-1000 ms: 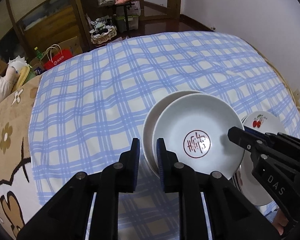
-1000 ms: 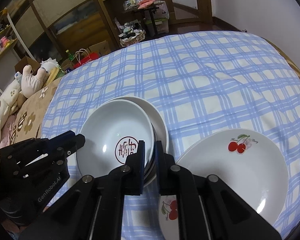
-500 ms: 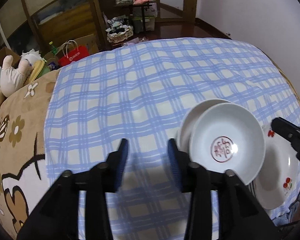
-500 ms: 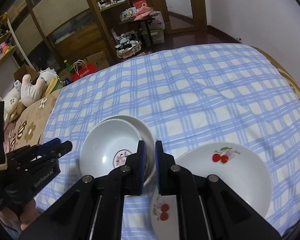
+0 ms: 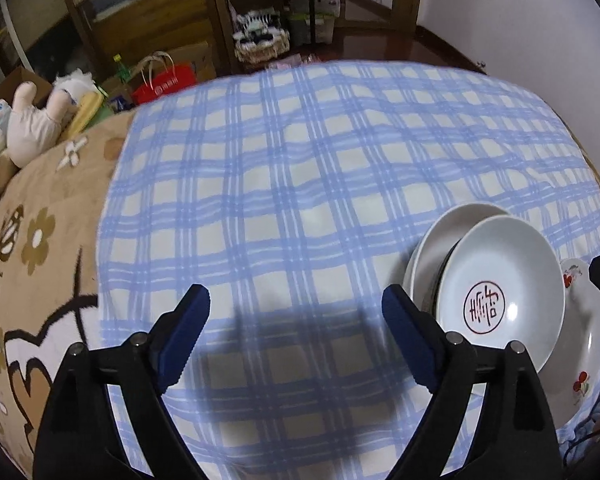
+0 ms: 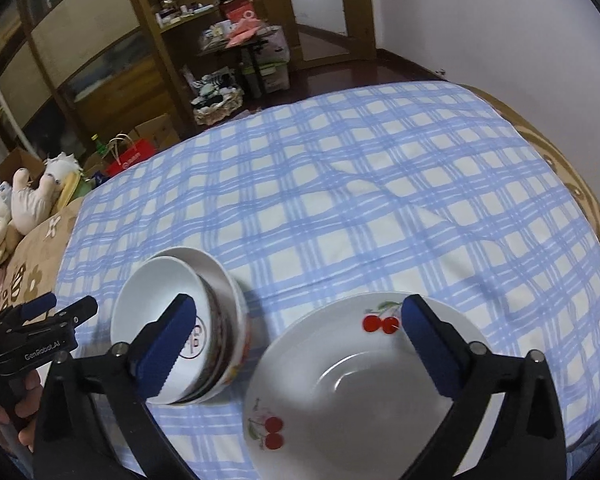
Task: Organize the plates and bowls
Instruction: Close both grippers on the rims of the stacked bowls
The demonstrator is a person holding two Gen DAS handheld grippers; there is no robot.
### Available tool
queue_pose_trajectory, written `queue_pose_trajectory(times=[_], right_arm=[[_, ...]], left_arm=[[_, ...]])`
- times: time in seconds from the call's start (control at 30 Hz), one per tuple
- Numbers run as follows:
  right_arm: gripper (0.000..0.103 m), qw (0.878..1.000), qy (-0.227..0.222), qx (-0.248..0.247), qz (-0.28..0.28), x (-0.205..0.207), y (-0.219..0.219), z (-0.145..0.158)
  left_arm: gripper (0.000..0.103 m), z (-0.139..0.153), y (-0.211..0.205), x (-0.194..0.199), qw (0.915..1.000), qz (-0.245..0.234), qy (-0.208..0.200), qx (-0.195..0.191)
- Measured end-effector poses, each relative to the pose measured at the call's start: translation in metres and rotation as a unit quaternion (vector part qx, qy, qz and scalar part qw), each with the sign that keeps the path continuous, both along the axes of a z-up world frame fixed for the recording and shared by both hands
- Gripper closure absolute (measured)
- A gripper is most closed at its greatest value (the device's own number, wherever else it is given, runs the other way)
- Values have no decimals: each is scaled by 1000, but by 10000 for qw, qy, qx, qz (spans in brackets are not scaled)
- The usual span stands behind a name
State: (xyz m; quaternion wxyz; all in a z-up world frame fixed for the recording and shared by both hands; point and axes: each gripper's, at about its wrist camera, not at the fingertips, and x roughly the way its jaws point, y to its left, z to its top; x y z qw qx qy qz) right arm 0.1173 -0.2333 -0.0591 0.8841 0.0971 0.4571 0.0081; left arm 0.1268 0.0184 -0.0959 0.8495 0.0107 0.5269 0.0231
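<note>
Both grippers have just been opening and now gape wide, with nothing pinched. The left gripper (image 5: 295,320) hangs over bare blue-checked cloth (image 5: 300,184), the stacked bowls (image 5: 496,284) just to its right. The right gripper (image 6: 300,336) spans the cherry plate (image 6: 364,392) (not touching it, as far as the blur allows). Stack and plate sit side by side.

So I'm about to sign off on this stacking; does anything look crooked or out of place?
Yes. The bowl stack is uneven: the top bowl sits tilted and shifted off the ones beneath. The cherry plate lies flat beside it.
</note>
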Motion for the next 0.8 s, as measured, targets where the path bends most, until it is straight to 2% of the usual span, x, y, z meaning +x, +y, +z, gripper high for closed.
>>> queue_pose_trajectory(times=[0.3, 0.6, 0.8], right_arm=[[0, 9993, 215, -116, -290, 1, -12, -14], [0, 9988, 366, -162, -293, 3, -10, -23], [0, 9983, 419, -372, -146, 4, -1, -28]], left_arm=[[16, -12, -2, 7, 9994, -39, 300, -154], [16, -19, 3, 7, 9978, 47, 486, -439], [16, -23, -5, 12, 9976, -70, 568, -396]])
